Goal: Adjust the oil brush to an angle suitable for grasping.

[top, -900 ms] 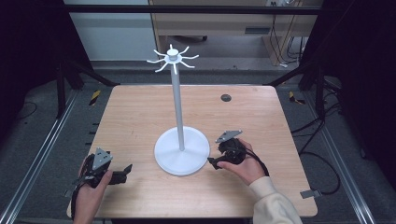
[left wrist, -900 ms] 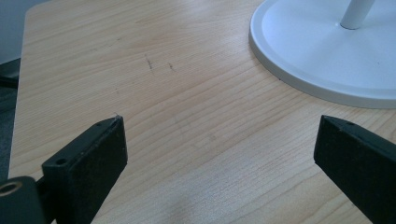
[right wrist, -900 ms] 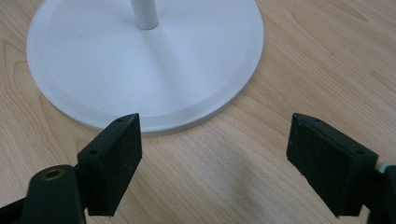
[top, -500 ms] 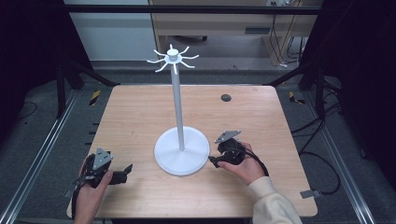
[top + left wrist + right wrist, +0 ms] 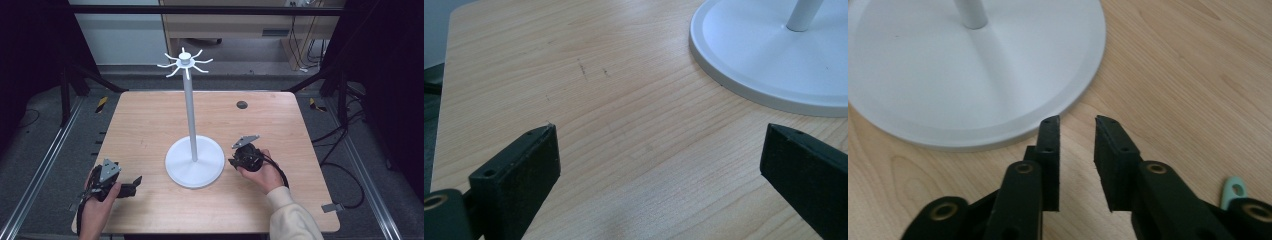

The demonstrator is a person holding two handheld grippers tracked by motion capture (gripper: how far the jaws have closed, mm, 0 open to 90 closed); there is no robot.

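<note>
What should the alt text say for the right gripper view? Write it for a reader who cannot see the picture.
The right gripper points its two black jaws, a narrow gap between them and nothing held, at the rim of a white round stand base on a light wooden table. The stand's white pole rises at the top left.

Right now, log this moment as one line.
left gripper: open, empty, over table | right gripper: jaws narrowly apart, empty, beside stand base | white hook stand: upright, hooks bare
</note>
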